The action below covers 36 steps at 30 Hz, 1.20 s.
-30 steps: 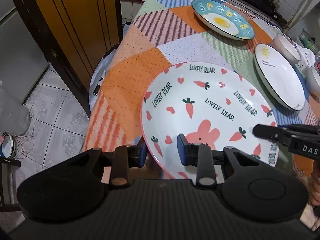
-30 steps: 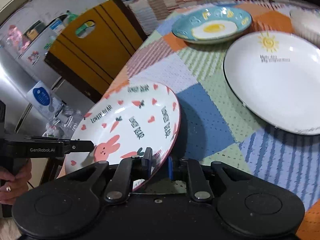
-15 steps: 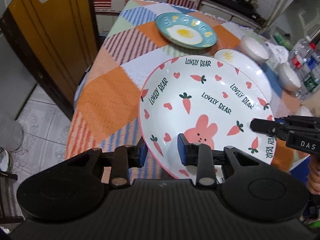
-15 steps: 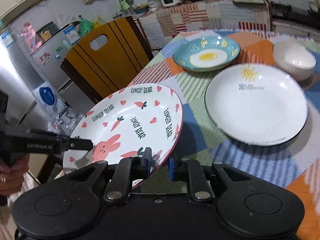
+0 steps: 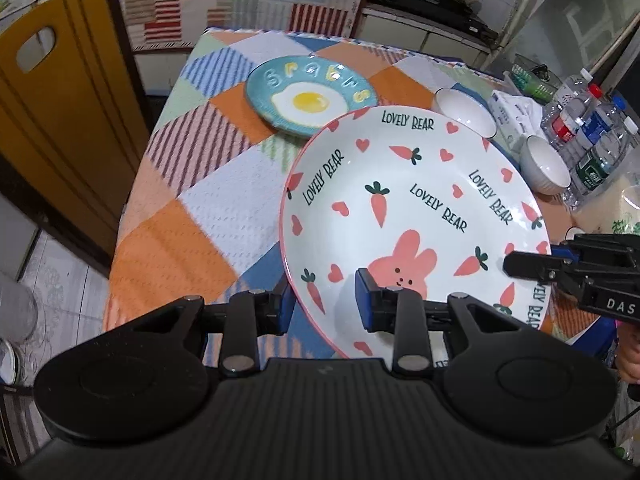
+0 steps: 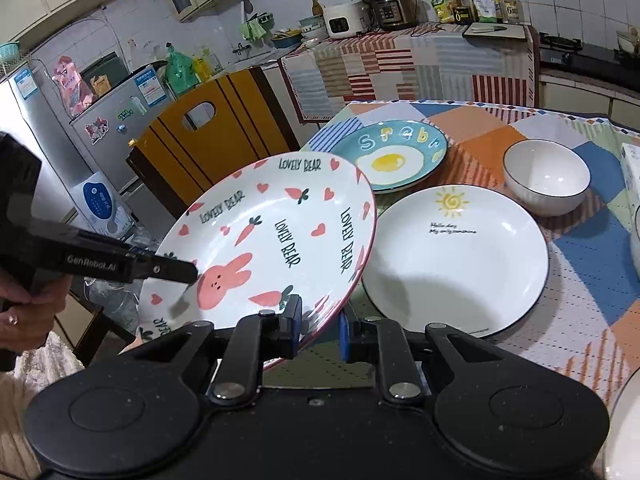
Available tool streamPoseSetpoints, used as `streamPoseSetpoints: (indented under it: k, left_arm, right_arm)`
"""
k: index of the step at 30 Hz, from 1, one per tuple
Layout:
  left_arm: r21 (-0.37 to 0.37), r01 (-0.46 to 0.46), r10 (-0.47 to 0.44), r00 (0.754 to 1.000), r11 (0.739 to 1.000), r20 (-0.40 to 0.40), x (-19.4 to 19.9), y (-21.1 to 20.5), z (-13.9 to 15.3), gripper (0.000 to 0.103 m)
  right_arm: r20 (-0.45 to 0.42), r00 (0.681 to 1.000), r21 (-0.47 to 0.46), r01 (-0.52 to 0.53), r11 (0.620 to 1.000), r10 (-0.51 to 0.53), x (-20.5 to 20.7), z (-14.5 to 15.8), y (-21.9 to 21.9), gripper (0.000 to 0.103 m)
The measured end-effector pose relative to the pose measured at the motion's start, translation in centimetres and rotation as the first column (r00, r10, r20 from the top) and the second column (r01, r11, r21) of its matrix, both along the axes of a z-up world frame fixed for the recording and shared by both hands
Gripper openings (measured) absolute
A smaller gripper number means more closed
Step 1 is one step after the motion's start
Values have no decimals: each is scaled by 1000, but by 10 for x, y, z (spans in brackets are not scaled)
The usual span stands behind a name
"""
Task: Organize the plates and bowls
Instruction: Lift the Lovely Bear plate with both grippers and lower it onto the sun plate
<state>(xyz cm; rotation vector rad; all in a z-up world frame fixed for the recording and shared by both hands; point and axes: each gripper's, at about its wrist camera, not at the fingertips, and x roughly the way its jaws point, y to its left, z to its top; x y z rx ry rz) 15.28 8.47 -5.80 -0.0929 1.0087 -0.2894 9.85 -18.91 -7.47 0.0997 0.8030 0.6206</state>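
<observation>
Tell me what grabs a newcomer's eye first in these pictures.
The bunny-and-carrot plate stands out, held tilted above the patchwork tablecloth with the left gripper and right gripper each clamping its rim. Behind it on the table sit the blue fried-egg plate and the white sun plate.

- Rabbit plate [image 6: 272, 248] is held tilted above the near corner of the surface [image 6: 580, 312], clear of it.
- Left gripper [image 5: 324, 304] and right gripper [image 6: 318, 330] each have jaws astride its rim, on opposite sides.
- Sun plate [image 6: 456, 264] lies on the surface right of the rabbit plate.
- Egg plate [image 6: 394, 158] lies behind both.
- Near bowl [image 6: 546, 176] stands right of the egg plate.
- Chair [image 6: 208, 140] stands off the surface's left edge.
</observation>
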Motion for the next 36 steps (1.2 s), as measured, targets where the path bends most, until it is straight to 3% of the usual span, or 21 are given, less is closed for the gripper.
streamPoseSetpoints:
  k: [12,21,27,36]
  left_arm:
    - [-10,38,-38,999,999,-34,53,-59,-17,32]
    - [36,74,-70,993,997,-95,88,-96,-50,32]
    - [26,61,-57,990,998,-131,108,-104,-64,32]
    - [69,70,-57,984,995,-169,124,-113,-73,32]
  right_arm:
    - [-30,997,-11,76,997,-76,31,0,-48,23]
    - [-138,974,28,183,983,-177,53,-43,-79,23]
    - [-168,966,5,202,979,-198,74,-53,-87,23]
    - [-229,947,-50,220,974,-225,97,-59,-83,24]
